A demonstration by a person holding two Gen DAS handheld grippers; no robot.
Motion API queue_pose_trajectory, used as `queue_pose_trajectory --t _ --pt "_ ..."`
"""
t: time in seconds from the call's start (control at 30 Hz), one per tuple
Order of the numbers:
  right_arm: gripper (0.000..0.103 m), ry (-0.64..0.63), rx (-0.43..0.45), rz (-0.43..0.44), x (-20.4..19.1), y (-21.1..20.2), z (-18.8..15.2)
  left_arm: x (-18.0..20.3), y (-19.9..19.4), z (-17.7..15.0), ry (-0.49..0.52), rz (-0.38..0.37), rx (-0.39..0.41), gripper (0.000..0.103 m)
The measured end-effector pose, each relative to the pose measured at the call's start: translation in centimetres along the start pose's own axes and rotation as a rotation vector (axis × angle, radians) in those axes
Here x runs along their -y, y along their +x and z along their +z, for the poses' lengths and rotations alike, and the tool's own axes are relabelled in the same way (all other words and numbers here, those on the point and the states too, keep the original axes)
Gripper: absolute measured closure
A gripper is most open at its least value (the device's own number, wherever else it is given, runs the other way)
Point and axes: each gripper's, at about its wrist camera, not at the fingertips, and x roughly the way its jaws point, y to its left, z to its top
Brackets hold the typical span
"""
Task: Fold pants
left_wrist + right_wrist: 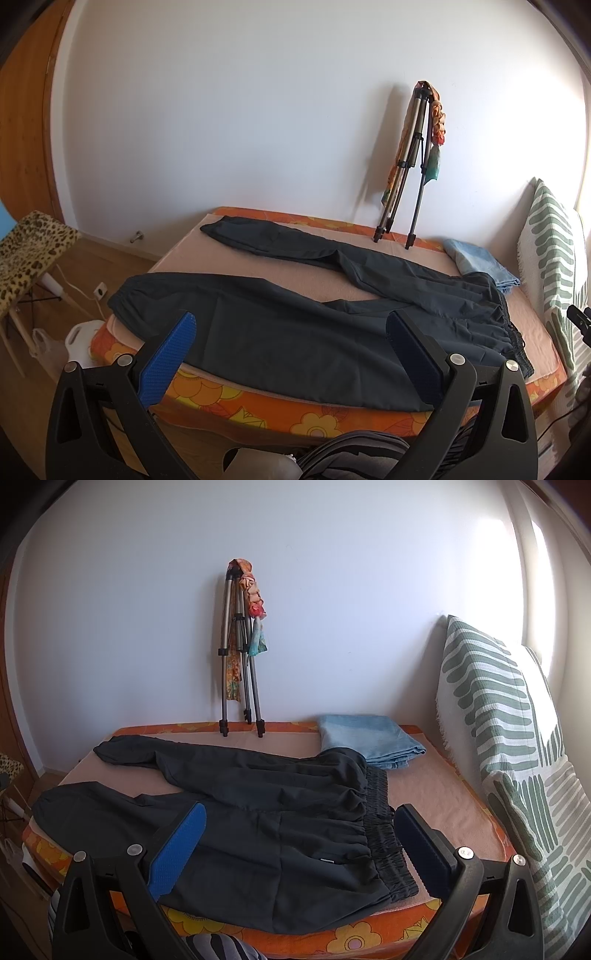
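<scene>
Two grippers hang just off the near edge of the bed (332, 413), both empty, fingers spread wide. The left gripper (291, 354) frames the nearer leg of the pants (280, 332); the right gripper (301, 845) frames the hip and the gathered waistband (384, 834). Neither touches cloth. That split looks deliberate: one gripper for the leg end, one for the waist, ready to lift one long side of the garment together.

On the bed, the dark pants lie flat and unfolded, legs spread in a V, so the fold is not yet begun. The waistband sits toward the bed's pillow (517, 746) end, cuffs toward the opposite end. Past the waistband rests a folded blue cloth (365, 742). At the bed's far edge a tripod (240, 664) leans against the wall.
</scene>
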Motion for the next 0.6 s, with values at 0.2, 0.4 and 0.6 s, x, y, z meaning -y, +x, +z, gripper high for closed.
queue_pose_trajectory --t 0.2,0.4,0.6 --pt "0.0 0.001 -0.002 0.001 -0.02 0.07 0.02 -0.13 0.22 0.01 -0.004 0.002 -0.003 0.001" --pt "0.0 0.001 -0.002 0.001 0.05 0.06 0.09 -0.16 0.29 -0.02 -0.003 0.003 -0.005 0.001" --pt "0.0 -0.004 -0.003 0.003 -0.32 0.29 -0.03 -0.52 0.85 0.12 -0.013 0.0 -0.019 0.001"
